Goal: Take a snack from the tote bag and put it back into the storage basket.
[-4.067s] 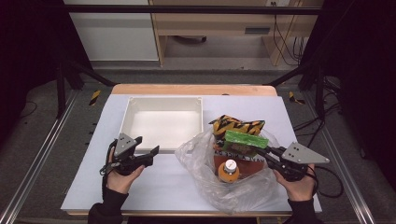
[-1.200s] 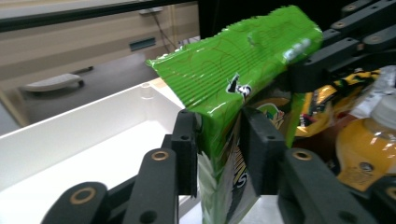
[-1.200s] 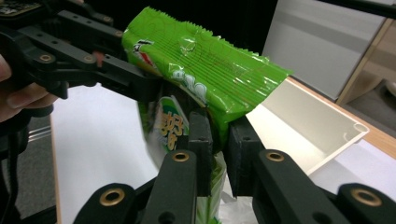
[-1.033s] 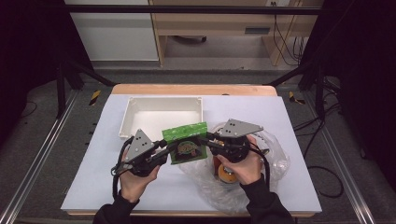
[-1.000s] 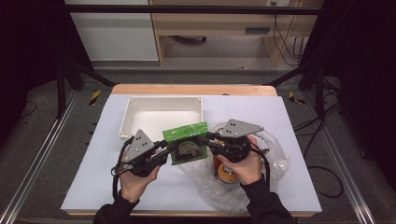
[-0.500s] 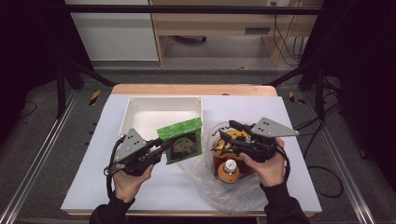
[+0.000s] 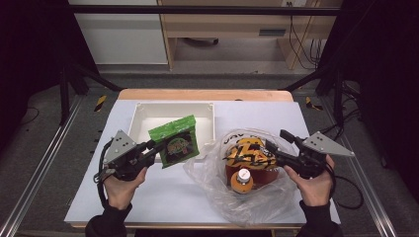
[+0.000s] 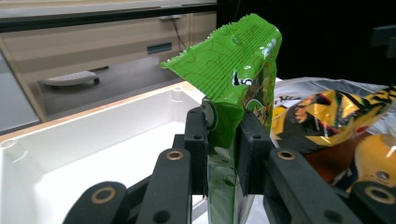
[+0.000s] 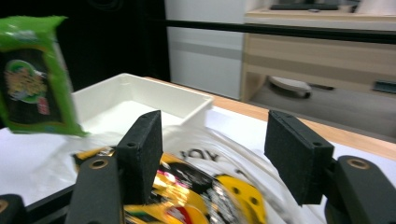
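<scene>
A green snack packet (image 7: 175,140) hangs upright over the front edge of the white tray (image 7: 143,116). My left gripper (image 7: 160,145) is shut on its lower part. In the left gripper view the pads (image 8: 196,140) pinch the green packet (image 8: 238,60) from both sides. My right gripper (image 7: 276,139) hovers at the right, over a clear plastic bag (image 7: 207,168). Its jaws have just been opening and stand open (image 9: 215,140) with nothing between them. Inside the bag lie a yellow-and-black snack packet (image 7: 249,153) and an orange bottle (image 7: 242,180).
The white tray (image 9: 154,98) has nothing in it and sits at the table's back left. The bag (image 9: 233,144) spreads over the right front of the white table top (image 7: 163,197). Wooden furniture and cables stand beyond the far edge.
The right gripper has let go of the green packet, opened and drawn back to the right over the bag. The left gripper has carried the packet left towards the tray.
</scene>
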Available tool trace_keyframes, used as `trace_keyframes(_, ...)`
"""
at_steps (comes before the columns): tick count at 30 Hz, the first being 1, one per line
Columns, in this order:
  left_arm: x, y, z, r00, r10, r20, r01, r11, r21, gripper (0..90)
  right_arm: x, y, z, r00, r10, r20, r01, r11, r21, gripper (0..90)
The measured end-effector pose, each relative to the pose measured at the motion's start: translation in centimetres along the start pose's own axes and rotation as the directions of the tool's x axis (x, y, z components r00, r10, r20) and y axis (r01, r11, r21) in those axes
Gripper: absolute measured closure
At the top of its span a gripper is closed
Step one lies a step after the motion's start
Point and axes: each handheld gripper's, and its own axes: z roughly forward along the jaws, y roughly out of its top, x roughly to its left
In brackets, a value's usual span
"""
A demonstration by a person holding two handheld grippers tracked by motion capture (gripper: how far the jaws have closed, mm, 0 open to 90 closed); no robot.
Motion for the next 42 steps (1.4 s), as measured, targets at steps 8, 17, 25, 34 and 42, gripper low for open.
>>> trace_keyframes(8,1.4,0.2,-0.8,0.9989,-0.014,-0.045,0.014,0.9998,-0.014,76.6,-2.1,-2.0,-1.7,0.9942,0.045,0.097,-0.047,0.999,0.01,32.6)
trace_keyframes(17,2.7,-0.1,-0.4,0.9954,-0.026,-0.093,0.026,0.9997,-0.001,76.6,-4.4,-3.9,-2.7,0.9838,0.076,0.162,-0.08,0.997,0.02,30.6)
trace_keyframes(25,4.1,-0.6,0.1,0.9907,-0.025,-0.134,0.026,0.9997,0.004,76.6,-5.0,-4.8,-2.9,0.9796,0.091,0.179,-0.1,0.994,0.04,27.5)
trace_keyframes(34,6.0,-0.6,1.1,0.9863,-0.024,-0.164,0.027,0.9994,0.019,76.5,-5.0,-4.8,-2.7,0.9812,0.096,0.167,-0.105,0.993,0.047,26.5)
trace_keyframes(42,8.3,-0.3,2.8,0.9791,-0.024,-0.202,0.033,0.9985,0.044,76.5,-4.9,-4.8,-2.6,0.9818,0.096,0.164,-0.105,0.993,0.046,26.3)
